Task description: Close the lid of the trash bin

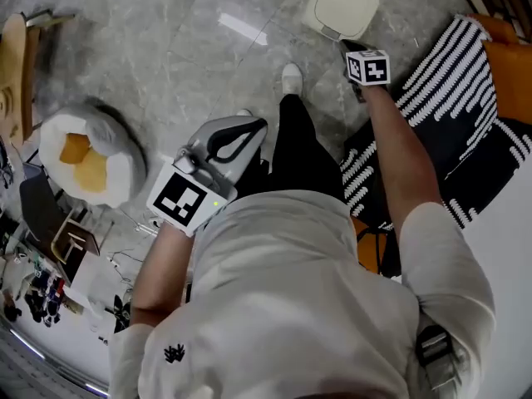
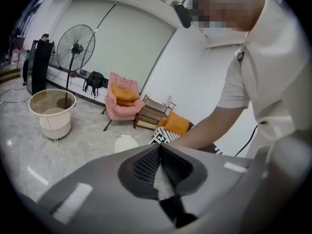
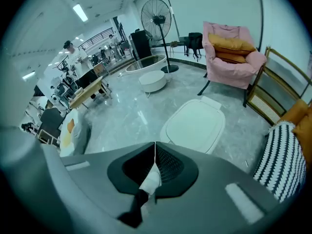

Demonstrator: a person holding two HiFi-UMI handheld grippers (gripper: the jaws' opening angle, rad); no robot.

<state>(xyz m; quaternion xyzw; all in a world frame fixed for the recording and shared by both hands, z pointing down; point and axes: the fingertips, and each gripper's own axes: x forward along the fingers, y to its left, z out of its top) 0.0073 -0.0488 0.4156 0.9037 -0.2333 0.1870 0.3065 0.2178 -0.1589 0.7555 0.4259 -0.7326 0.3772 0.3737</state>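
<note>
Two grippers are in view, and both have their fingers pressed together with nothing held. The right gripper [image 3: 155, 144] hangs above and just before the trash bin [image 1: 341, 5]. The bin stands on the grey marble floor [image 1: 191, 65], ahead of the right fingers [image 3: 166, 164] and a little to their right. It is cream-white and has the form of a square with rounded corners. Its lid [image 3: 195, 123] lies flat on top, with a raised border around a smooth middle field and a small tab at the side far from the fingers. I see no gap under the lid. The way from the right fingers to the lid is open.

The left gripper [image 2: 160, 146] is held near the person's waist, well apart from the bin. Seen from the left fingers [image 2: 146, 165], the bin is small and far ahead, and the person's right forearm [image 2: 209, 126] reaches over at the right.

To the right of the right fingers lies a black-and-white striped rug [image 1: 465, 106] with orange cushions [image 3: 300, 118] and a low wooden rack [image 3: 273, 94]. Beyond the bin stand a pink armchair [image 3: 231, 52], a tall fan [image 3: 156, 18] and a round white basket [image 3: 148, 77]. Far to the left of the left fingers a white padded seat [image 1: 87, 156] with an orange inside rests on the floor.
</note>
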